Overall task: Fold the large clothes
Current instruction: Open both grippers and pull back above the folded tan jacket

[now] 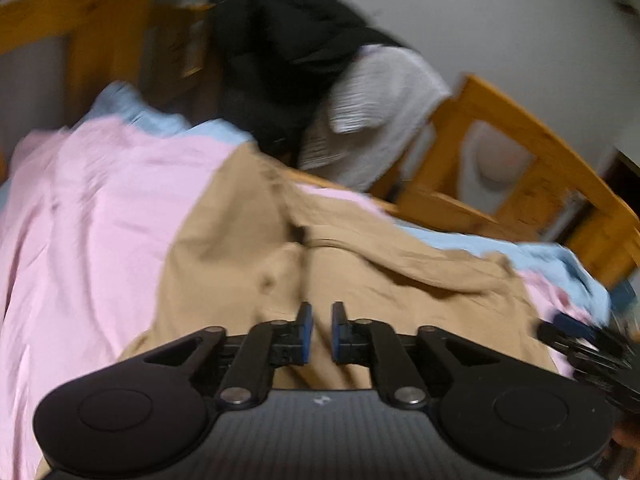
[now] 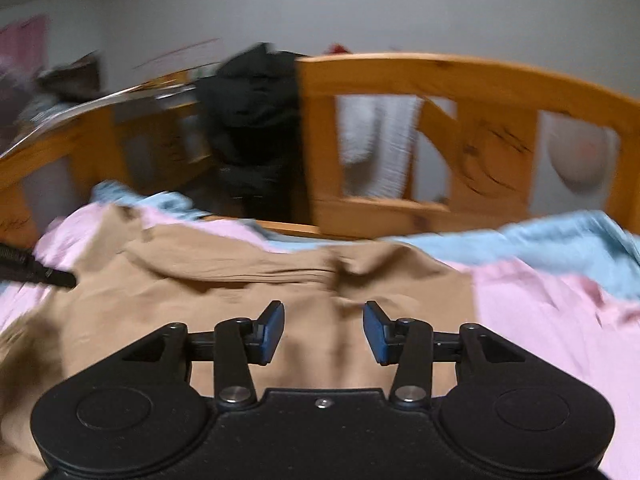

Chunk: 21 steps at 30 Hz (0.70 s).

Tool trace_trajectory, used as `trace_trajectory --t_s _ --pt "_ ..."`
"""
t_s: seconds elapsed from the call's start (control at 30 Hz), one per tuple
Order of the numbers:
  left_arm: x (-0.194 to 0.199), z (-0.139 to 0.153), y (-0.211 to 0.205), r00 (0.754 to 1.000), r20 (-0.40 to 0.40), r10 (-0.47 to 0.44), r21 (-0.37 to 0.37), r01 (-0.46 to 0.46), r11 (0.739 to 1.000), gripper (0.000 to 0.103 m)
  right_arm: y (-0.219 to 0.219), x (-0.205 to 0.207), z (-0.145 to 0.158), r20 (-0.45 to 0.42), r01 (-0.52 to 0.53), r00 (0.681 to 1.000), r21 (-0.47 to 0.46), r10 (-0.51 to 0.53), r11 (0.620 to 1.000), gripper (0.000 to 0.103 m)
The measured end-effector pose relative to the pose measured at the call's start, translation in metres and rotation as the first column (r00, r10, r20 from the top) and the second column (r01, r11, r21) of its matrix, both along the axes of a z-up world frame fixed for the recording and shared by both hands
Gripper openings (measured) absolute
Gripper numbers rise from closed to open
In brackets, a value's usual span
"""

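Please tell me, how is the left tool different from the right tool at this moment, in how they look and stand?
The left tool has only a narrow gap between its blue pads, while the right tool stands clearly wider apart. The left tool's pads look nearly parallel; the right tool's pads splay outward. Both are open with nothing between the pads, and both are above the tan garment on the pink sheet.

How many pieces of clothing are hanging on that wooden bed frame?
2 that I can make out: a black garment draped over the frame's corner post, and a white ribbed one beside it over the rail. Blur may hide more.
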State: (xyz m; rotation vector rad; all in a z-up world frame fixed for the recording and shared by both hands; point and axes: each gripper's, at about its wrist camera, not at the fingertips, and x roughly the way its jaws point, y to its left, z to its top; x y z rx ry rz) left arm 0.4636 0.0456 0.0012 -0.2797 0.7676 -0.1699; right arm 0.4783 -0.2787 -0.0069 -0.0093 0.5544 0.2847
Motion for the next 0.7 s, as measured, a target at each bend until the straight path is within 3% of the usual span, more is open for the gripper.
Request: trace_trajectory --t_s 0.07,0.13,0.2,0.27,0.37,0.47,0.53,0.6,0.7 --pt "-0.005 0.002 -0.017 0.997 0.016 -0.072 0.039 0.071 0.997 0.021 0.023 -0.004 -0.002 0.026 -0.074 0.997 -0.073 0.076 0.995 0.045" --pt "0.000 -0.006 -0.039 0.994 -0.040 -0.105 0.102 0.109 0.989 0.021 0.042 0.000 -0.011 -0.020 -0.106 0.994 -0.114 0.104 0.988 0.043" --pt "0.014 -0.022 -0.059 0.990 -0.120 -0.072 0.216 0.097 0.972 0.020 0.057 0.012 -0.031 -0.123 -0.111 0.988 -0.122 0.096 0.986 0.044" --pt "0.027 -0.038 -0.063 0.985 -0.171 -0.019 0.267 0.065 0.961 0.016 0.066 0.018 -0.047 -0.177 -0.096 0.981 -0.111 0.075 0.989 0.044" --pt "0.040 -0.047 -0.046 0.975 -0.218 0.053 0.211 -0.007 0.977 0.016 0.064 0.014 -0.041 -0.187 -0.090 0.979 -0.072 0.076 0.993 0.044" --pt "0.029 -0.035 -0.029 0.980 -0.193 0.053 0.154 -0.023 0.988 0.016 0.051 0.002 -0.022 -0.170 -0.107 0.981 -0.068 0.094 0.992 0.047" --pt "0.013 -0.026 -0.021 0.989 -0.150 0.019 0.159 0.005 0.987 0.026 0.037 -0.015 -0.008 -0.160 -0.133 0.980 -0.055 0.123 0.990 0.057" --pt "-0.009 -0.014 -0.015 0.995 -0.100 -0.026 0.165 0.043 0.985 0.056 0.026 -0.042 0.003 -0.136 -0.175 0.977 -0.086 0.162 0.981 0.071" --pt "-0.045 0.004 -0.010 0.997 -0.020 -0.081 0.199 0.083 0.976 0.074 0.015 -0.083 0.012 -0.126 -0.249 0.965 -0.170 0.229 0.953 0.075"
